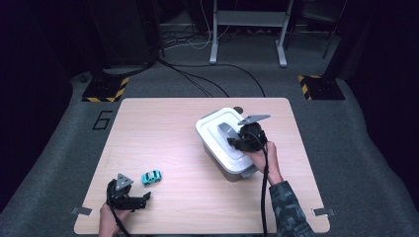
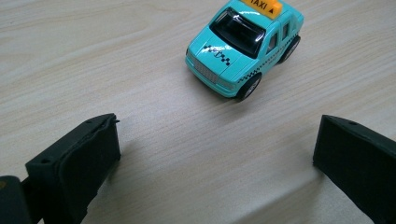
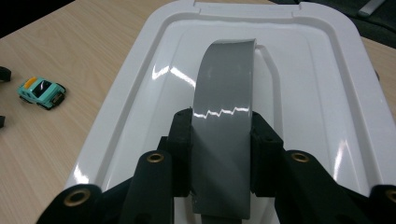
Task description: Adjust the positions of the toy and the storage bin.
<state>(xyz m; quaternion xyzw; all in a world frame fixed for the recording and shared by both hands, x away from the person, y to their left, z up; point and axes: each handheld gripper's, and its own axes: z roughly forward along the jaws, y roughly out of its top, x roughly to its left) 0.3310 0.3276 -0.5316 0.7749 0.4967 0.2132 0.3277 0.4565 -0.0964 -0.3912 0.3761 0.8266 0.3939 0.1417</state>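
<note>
Teal plastic catches my eye first: the toy taxi, glossy, rounded, with a yellow roof sign and small black wheels, sits on the pale wood-grain tabletop at the lower left of the high view, just ahead of my left gripper. In the left gripper view its fingers stand wide apart with nothing between them, the car lying beyond the gap toward the top of the frame, not yet touched. My right gripper is at the white storage box, right of centre in the high view. In the right gripper view its matte black fingers are pressed in on either side of the grey handle, a smooth, shiny arched strap running down the middle of the lid. That lid is hard, glossy white plastic with stepped ridges and rounded corners, and it looks seated on the grey-sided box. As I judge it, the work is early: the handle is gripped, but the lid is not yet lifted and the taxi is not yet picked up. What I take to be left is opening the box, grasping the car, and placing it inside.
</note>
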